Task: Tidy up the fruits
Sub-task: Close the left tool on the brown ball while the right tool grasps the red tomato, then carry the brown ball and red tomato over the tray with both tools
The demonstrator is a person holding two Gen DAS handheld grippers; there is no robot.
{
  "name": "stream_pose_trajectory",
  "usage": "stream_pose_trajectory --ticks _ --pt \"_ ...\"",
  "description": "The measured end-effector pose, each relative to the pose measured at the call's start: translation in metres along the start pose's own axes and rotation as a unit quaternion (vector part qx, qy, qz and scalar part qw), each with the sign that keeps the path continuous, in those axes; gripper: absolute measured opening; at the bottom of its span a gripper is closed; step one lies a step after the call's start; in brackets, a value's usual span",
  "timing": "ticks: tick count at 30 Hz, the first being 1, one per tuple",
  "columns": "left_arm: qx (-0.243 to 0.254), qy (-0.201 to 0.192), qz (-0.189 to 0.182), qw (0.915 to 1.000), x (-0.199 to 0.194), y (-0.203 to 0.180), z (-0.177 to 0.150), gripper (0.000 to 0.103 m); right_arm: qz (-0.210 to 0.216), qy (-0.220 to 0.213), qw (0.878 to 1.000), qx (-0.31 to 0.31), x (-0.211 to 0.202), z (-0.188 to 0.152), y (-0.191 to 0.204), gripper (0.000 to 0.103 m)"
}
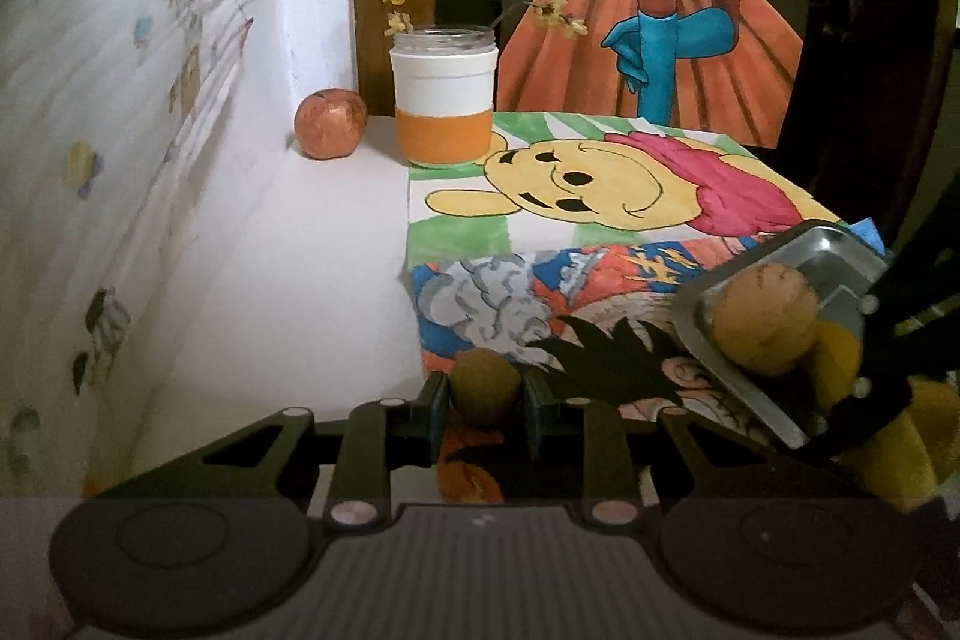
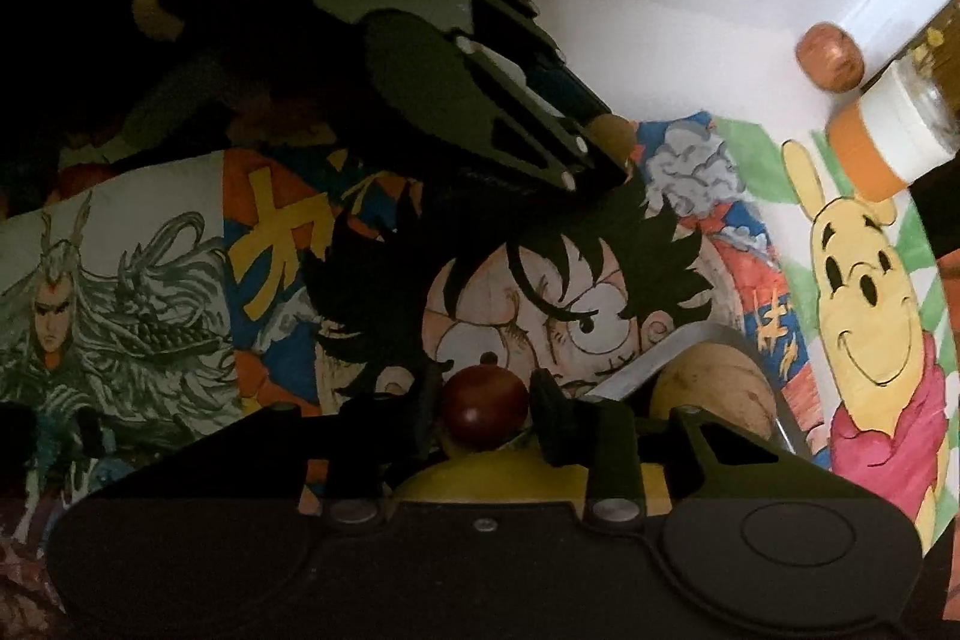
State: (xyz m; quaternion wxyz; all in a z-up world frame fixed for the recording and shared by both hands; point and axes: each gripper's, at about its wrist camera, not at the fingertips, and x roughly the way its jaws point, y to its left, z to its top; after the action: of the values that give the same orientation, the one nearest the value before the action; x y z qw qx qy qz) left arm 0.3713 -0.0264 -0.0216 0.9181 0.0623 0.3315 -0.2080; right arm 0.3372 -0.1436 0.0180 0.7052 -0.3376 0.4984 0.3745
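Up close, the left gripper [image 1: 486, 394] pinches a small, round, matt brown fruit [image 1: 485, 387] between its dark pads, jaws nearly closed and pressing on both sides of it. The right gripper [image 2: 485, 409] holds a small, glossy, dark red fruit [image 2: 483, 407] the same way, jaws narrow and tight on it, pointing steeply down over a metal tray [image 1: 774, 268].

That tray is shiny, rectangular with rounded corners, and seen tilted at the right edge of the left wrist view. In it lie one rough tan, potato-like fruit [image 1: 765, 319] and at least one smooth yellow fruit [image 1: 837, 355], touching each other; whether more lie under the right gripper cannot be told.

Far back on the white surface [image 1: 312, 244] stands one speckled red apple [image 1: 330, 123], just beside one glass jar [image 1: 444, 94] with a white and orange sleeve and thin twigs with yellow blossoms. Flat hand-coloured cartoon drawings cover the surface: a yellow bear drawing [image 1: 588, 184] and a spiky-haired character drawing [image 2: 576, 304] among them.
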Motion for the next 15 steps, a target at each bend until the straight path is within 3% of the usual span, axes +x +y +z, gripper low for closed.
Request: stream_pose_trajectory --ticks 6,12,15 --pt "-0.01 0.005 -0.007 0.9999 -0.012 -0.006 -0.007 0.029 -0.009 -0.004 1.0 0.007 0.0 -0.001 0.002 0.033" --pt "-0.025 0.002 -0.013 0.9996 -0.028 -0.015 -0.017 0.029 -0.061 -0.057 0.996 0.025 -0.01 -0.016 0.026 0.033" --pt "-0.028 0.001 -0.009 0.9996 -0.034 -0.021 -0.022 0.029 -0.068 -0.079 0.994 0.035 -0.015 -0.023 0.041 0.033"
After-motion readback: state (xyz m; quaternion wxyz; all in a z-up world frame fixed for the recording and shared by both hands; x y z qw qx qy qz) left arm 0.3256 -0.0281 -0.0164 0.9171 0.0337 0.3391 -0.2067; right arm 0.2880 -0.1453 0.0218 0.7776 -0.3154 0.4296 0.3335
